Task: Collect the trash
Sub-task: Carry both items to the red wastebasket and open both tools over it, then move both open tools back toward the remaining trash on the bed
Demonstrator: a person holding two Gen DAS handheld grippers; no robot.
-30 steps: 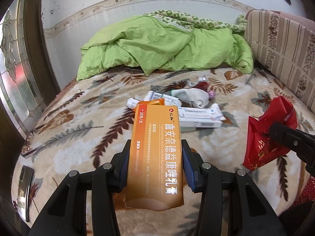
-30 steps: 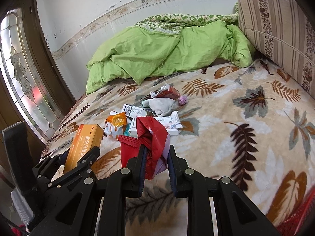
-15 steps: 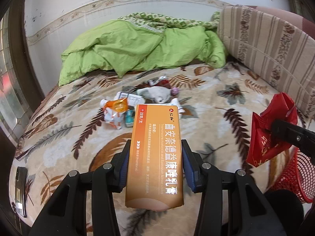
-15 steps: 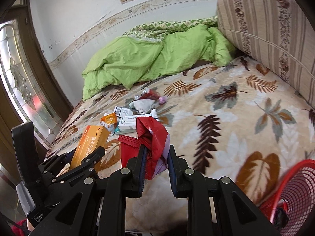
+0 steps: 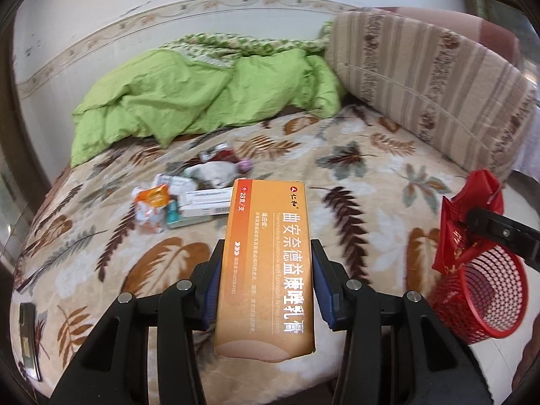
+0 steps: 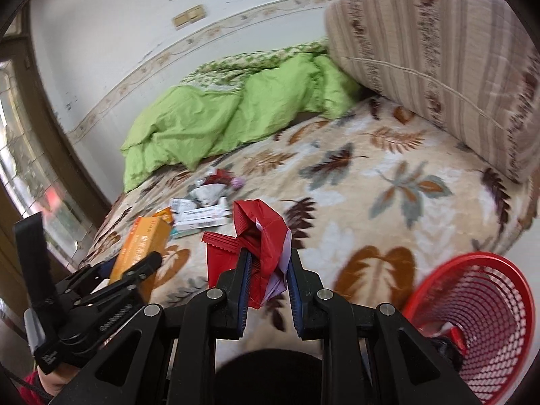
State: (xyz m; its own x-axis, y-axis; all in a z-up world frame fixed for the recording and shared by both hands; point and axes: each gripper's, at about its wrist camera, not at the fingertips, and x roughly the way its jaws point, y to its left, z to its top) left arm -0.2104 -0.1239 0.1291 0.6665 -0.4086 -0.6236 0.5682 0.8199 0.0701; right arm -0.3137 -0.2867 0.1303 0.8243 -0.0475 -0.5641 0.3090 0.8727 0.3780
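My left gripper is shut on an orange medicine box, held lengthwise above the bed's near edge; the box also shows at the left in the right wrist view. My right gripper is shut on a crumpled red wrapper, seen too at the right in the left wrist view. A red mesh waste basket stands on the floor at lower right, just right of the wrapper; it also shows in the left wrist view. A pile of trash, boxes, wrappers and tissue, lies mid-bed.
The bed has a leaf-patterned blanket, a green duvet bunched at the far end and a striped cushion along the right. A dark phone lies at the bed's left near corner. A glazed door stands at left.
Both grippers have drawn back from the trash pile toward the bed's near right corner with their loads. The red basket has come into view below the right gripper.
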